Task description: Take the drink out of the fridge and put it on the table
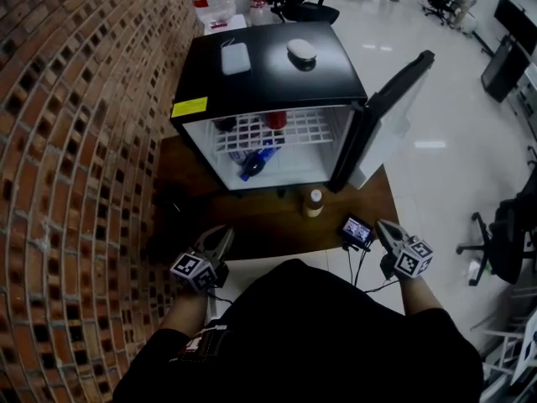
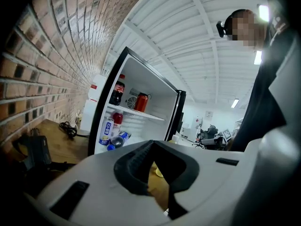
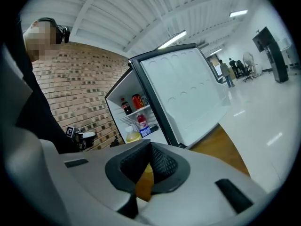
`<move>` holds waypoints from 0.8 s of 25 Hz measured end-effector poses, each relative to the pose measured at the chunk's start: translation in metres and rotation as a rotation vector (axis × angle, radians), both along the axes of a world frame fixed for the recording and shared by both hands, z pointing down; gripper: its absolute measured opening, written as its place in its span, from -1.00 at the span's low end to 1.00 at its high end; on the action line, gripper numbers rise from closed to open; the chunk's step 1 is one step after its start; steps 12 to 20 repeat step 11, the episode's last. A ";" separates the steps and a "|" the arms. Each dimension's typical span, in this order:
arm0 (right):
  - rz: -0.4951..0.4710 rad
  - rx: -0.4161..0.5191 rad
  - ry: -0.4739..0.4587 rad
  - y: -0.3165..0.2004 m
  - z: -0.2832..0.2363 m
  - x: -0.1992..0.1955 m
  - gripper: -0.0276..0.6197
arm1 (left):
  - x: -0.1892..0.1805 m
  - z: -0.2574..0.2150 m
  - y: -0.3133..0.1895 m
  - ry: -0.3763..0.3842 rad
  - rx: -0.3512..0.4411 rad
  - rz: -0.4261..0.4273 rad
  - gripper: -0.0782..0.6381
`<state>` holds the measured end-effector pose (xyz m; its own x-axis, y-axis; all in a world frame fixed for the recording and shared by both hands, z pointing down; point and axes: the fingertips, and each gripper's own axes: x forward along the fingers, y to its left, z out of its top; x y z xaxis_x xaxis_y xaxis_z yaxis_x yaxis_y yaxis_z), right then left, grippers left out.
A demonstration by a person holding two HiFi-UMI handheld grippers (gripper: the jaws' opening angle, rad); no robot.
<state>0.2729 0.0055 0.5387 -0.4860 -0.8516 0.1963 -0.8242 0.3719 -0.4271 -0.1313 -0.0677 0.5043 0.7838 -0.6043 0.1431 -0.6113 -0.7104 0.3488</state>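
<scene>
Yellow drink (image 3: 133, 136) on bench (image 1: 268, 225) partly hidden behind R claw (image 3: 149, 145); L claw (image 2: 151, 143) & R both closed, empty, held low before open fridge (image 1: 268, 86).

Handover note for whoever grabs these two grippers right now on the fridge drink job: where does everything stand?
Left gripper: shut, empty, over the near edge of the table.
Right gripper: shut, empty, also near that edge.
Yellow drink bottle: upright on the wooden table, just in front of the mini fridge; neither gripper touches it.
Done: a drink is out and standing on the table.
Left: the fridge door stands wide open, so probably close it. Other drinks are inside.
</scene>
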 end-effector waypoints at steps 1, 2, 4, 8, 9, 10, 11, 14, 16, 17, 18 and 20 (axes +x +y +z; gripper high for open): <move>-0.010 0.000 0.013 -0.002 -0.001 -0.002 -0.97 | 0.000 -0.001 0.000 0.001 -0.001 -0.001 -0.79; -0.019 -0.001 0.023 -0.003 -0.001 -0.004 -0.97 | -0.001 -0.001 -0.001 0.002 -0.002 -0.003 -0.79; -0.038 0.001 0.037 -0.005 0.000 -0.008 -0.97 | -0.002 -0.002 -0.002 0.004 -0.001 -0.007 -0.79; -0.054 0.003 0.050 -0.008 -0.003 -0.013 -0.97 | -0.005 -0.001 -0.003 0.002 0.001 -0.012 -0.79; -0.055 0.002 0.053 -0.009 -0.003 -0.014 -0.97 | -0.006 0.001 -0.003 0.000 0.001 -0.014 -0.79; -0.056 0.002 0.055 -0.010 -0.004 -0.014 -0.97 | -0.007 0.002 -0.004 -0.002 0.002 -0.015 -0.79; -0.057 0.002 0.057 -0.011 -0.004 -0.015 -0.97 | -0.007 0.002 -0.004 -0.003 0.002 -0.016 -0.79; -0.057 0.002 0.057 -0.011 -0.004 -0.015 -0.97 | -0.007 0.002 -0.004 -0.003 0.002 -0.016 -0.79; -0.057 0.002 0.057 -0.011 -0.004 -0.015 -0.97 | -0.007 0.002 -0.004 -0.003 0.002 -0.016 -0.79; -0.057 0.002 0.057 -0.011 -0.004 -0.015 -0.97 | -0.007 0.002 -0.004 -0.003 0.002 -0.016 -0.79; -0.057 0.002 0.057 -0.011 -0.004 -0.015 -0.97 | -0.007 0.002 -0.004 -0.003 0.002 -0.016 -0.79; -0.057 0.002 0.057 -0.011 -0.004 -0.015 -0.97 | -0.007 0.002 -0.004 -0.003 0.002 -0.016 -0.79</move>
